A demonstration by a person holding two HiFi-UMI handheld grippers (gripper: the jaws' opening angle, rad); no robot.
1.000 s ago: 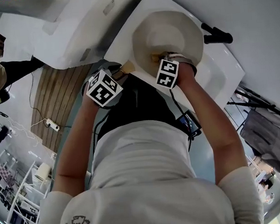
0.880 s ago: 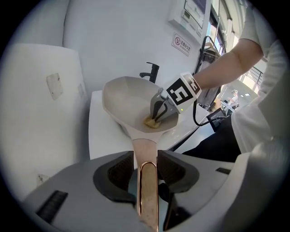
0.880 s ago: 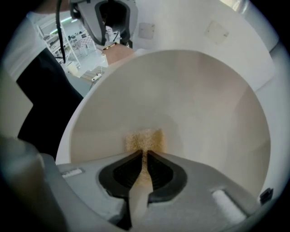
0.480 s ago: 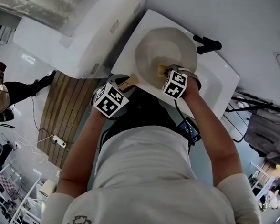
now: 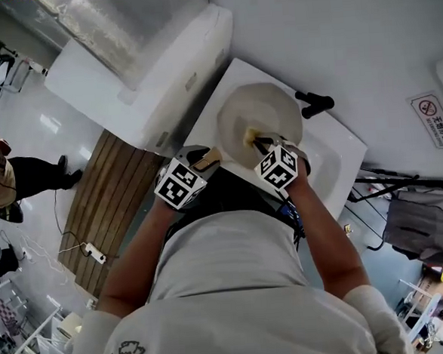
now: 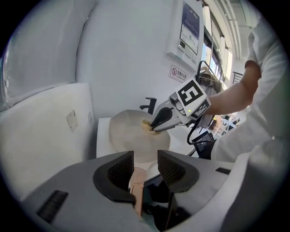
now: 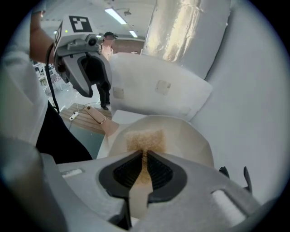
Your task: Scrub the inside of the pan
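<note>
Head view: the pan point(image 5: 261, 111) sat in the white sink point(image 5: 333, 153) at the far side, just left of a black tap point(image 5: 314, 101). The left gripper point(image 5: 202, 159) was at the pan's handle point(image 5: 211, 156), on the near left. The right gripper point(image 5: 260, 141) reached into the bowl with a yellow sponge point(image 5: 250, 137).

Left gripper view: the jaws stood part spread with the handle point(image 6: 136, 181) between them, hard against the left pad. I judged this a holding grip. Beyond them the sponge lay on the pan's inner wall.

Right gripper view: the jaws were almost together, pinching the thin edge of the sponge point(image 7: 145, 138). Its face lay flat on the pan's inside, near the near rim.

Assessment: the scrubbing step was in hand. The next move called for firm strokes of the sponge across the far and right-hand inner surface, with the handle steadied against the push.
</note>
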